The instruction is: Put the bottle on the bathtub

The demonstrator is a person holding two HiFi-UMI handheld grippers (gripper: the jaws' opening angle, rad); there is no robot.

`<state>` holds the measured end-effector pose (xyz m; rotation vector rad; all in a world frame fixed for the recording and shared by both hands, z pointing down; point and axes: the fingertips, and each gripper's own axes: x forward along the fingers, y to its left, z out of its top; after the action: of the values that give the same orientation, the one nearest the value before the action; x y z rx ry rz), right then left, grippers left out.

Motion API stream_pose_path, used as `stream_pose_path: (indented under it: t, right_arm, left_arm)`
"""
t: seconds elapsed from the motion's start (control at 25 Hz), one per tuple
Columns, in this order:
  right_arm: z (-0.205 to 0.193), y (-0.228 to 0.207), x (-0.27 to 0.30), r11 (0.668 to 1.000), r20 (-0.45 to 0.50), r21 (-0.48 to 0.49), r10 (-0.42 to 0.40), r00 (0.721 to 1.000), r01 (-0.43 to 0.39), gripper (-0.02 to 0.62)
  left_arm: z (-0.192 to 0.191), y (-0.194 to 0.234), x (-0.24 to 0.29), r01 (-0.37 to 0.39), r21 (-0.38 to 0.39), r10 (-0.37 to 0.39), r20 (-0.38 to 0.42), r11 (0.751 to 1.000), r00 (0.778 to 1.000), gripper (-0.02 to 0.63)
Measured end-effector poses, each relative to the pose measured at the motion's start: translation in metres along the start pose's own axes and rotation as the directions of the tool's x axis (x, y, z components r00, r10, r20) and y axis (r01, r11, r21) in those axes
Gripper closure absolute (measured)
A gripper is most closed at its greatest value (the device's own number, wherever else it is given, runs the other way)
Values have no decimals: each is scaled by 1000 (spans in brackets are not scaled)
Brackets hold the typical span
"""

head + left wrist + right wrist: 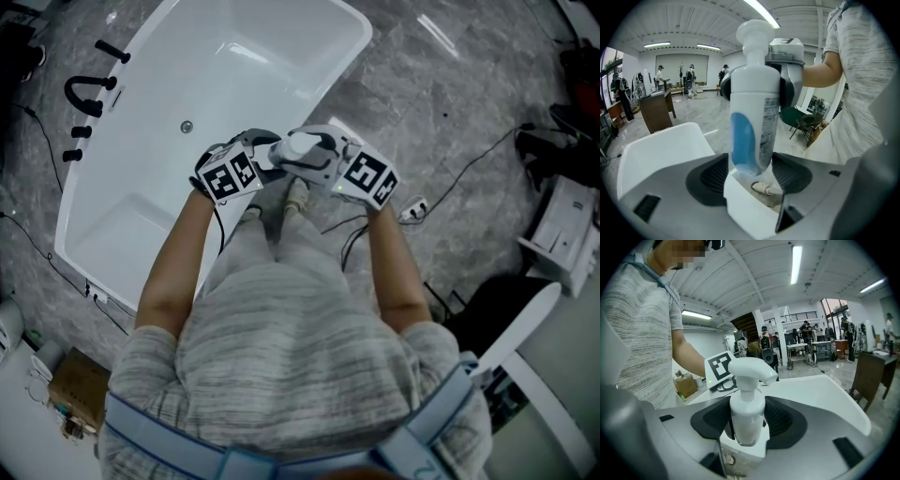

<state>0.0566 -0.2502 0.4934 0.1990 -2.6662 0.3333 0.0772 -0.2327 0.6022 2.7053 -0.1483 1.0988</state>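
Head view: bottle (305,150) sits between my two grippers, held up in the air just past the near corner of the bathtub (73,234), not touching it. White pump bottle w/ a blue label.

Left gripper view: left gripper (752,176) has both jaws pressed on the bottle's (750,117) lower end, pump head pointing up and away from me. Straight behind it the right gripper (786,70) clamps the upper body.

Right gripper view: right gripper (747,423) is closed on the bottle (746,413), jaws against both sides, pump spout turned to that gripper's right. Left gripper's marker cube (720,366) shows just beyond, up-left of the bottle.

In the head view, left gripper (265,159) and right gripper (323,161) meet nose to nose, touching or nearly so.

Surface: tub is white and glossy; its basin runs ahead and left of the grippers, w/ the drain (187,126) beyond the left gripper and a black tap (89,94) on the far-left rim. Floor (450,103) is grey stone-look tile, glossy, w/ cables (469,169) trailing right of the right gripper.

Room: big open hall, white ceiling w/ strip lights (761,11). People (691,77) stand far off beyond the left gripper near a wooden desk (656,110); green chairs (806,124) lie off to its right.
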Motion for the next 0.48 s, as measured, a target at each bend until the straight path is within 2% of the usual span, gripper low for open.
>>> stream_pose_path:
  t: [0.28,0.48]
  right_arm:
    - [-13,-9,2,1000,-22,13,-21,1000,21,383]
    - [-41,-21,11,998,-65,25,-62,996,64,383]
  left_arm:
    - [-47,5,-16,-60,-125,54,-48,990,997,328]
    - [-56,-6,-26,-78,-188,75,-23,979,997,328]
